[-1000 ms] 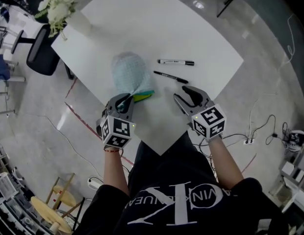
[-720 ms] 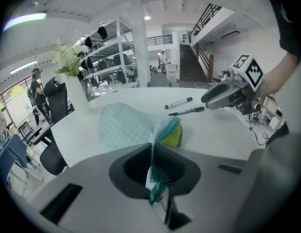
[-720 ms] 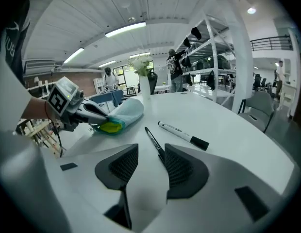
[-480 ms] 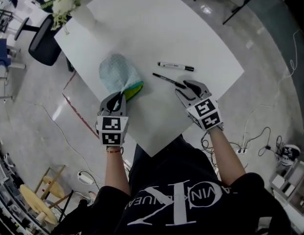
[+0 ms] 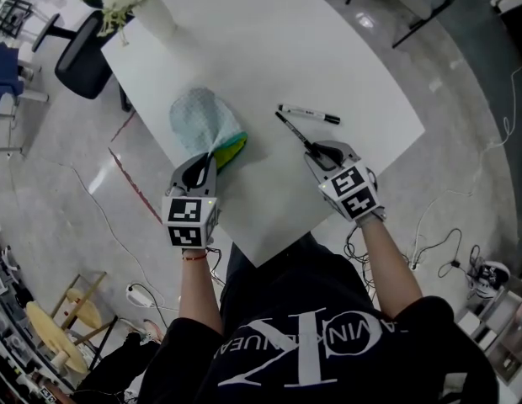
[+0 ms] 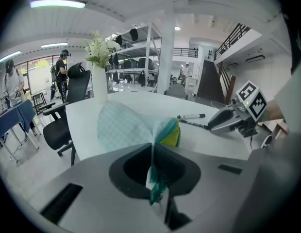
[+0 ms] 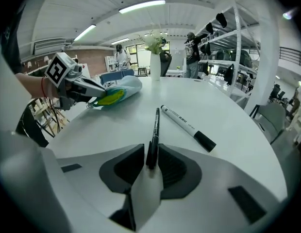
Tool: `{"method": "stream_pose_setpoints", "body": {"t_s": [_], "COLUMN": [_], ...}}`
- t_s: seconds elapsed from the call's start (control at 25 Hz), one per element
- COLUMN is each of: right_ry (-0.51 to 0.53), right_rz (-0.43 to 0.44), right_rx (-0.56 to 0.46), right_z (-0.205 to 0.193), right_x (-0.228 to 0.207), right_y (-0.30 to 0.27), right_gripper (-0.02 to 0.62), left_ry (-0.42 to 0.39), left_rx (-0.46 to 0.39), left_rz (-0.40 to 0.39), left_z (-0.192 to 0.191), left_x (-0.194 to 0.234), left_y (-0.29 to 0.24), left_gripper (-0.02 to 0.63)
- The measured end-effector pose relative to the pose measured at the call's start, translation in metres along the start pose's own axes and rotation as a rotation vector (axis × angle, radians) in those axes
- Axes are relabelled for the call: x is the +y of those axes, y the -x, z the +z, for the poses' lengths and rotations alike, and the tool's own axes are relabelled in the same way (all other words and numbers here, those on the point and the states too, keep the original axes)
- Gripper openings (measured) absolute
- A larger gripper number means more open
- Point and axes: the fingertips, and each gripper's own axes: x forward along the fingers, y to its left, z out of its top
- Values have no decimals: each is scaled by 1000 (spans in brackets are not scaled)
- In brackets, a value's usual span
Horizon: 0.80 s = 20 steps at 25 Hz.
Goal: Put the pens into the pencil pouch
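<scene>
Both thin pen (image 5: 293, 130) and marker (image 5: 310, 114), stiff and light, lie right of the limp pencil pouch (image 5: 198, 120), pinched by the just-tightened left gripper (image 5: 209, 162). The right gripper (image 5: 316, 151) jaws have just been closing on the thin pen's near end.

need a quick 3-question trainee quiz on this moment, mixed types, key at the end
1. True or false: the right hand-held gripper grips the pencil pouch.
2. What sits between the right hand-held gripper's jaws? A) the pouch's edge B) the black pen C) nothing
3. How many pens lie outside the pouch?

Key:
1. False. The left hand-held gripper is shut on the pouch's edge.
2. B. The jaws have just been closing and now pinch the pen's end.
3. Two: the black pen and the white marker.
</scene>
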Motion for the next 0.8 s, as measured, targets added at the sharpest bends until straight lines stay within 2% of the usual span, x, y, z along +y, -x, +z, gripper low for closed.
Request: {"method": "stream_pose_setpoints", "body": {"t_s": [0.16, 0.36, 0.8], "right_ry": [1, -4, -36], "right_rz": [12, 30, 115], "right_rx": [-12, -28, -125], "right_z": [0, 4, 39], "right_x": [3, 10, 54], "right_y": [0, -1, 17], "right_gripper": [68, 66, 66], "left_ry": [-1, -3, -19], "left_rx": [-1, 6, 5], "left_rz": [-3, -13, -23], "left_z": [0, -4, 2], "left_x": [-1, -1, 0], "left_y": [0, -1, -7], "left_gripper": [21, 21, 21]}}
